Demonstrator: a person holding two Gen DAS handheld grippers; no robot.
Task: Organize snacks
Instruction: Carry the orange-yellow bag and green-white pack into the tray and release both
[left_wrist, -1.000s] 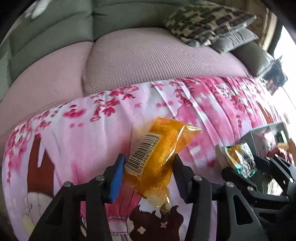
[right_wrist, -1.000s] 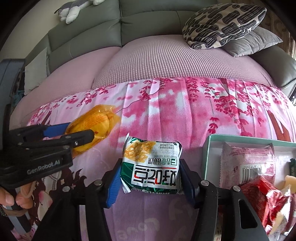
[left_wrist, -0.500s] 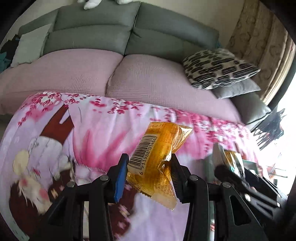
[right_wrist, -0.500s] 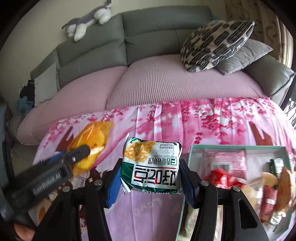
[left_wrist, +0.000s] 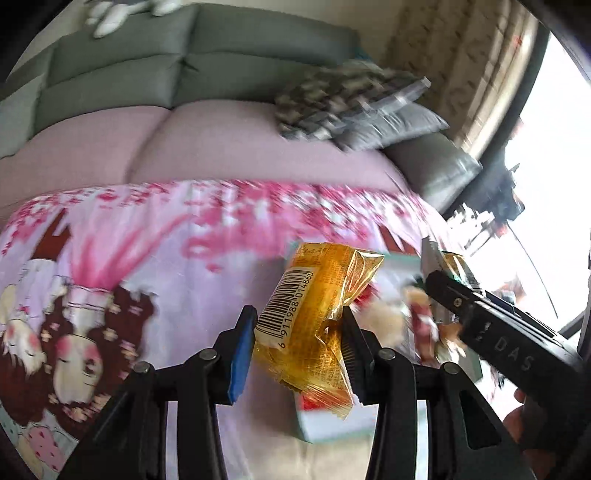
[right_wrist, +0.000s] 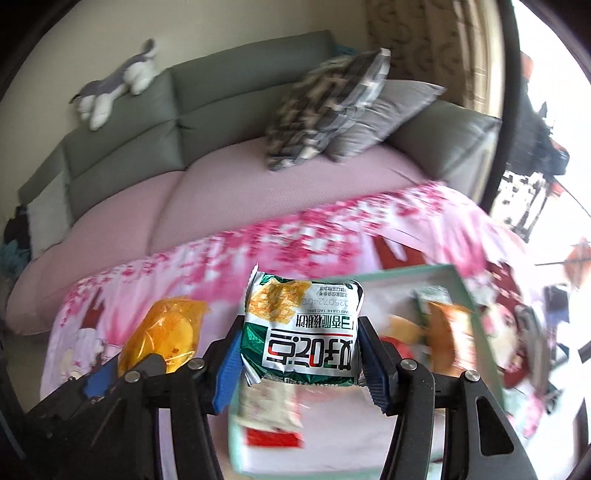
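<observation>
Snacks aloft, one per gripper. Left gripper clamped narrow on orange barcoded snack packet, held above near-left corner of mint-green box. Right gripper closed on green-and-white cracker packet, held over that box, among other wrapped snacks there. Beneath, pink cherry-blossom sheet; beyond, grey-green sofa.

A pink cherry-blossom cloth with a cartoon figure print covers the low surface across the middle of both views. On it, at lower right in the right wrist view, lies a mint-green tray holding blurred snack packets.
</observation>
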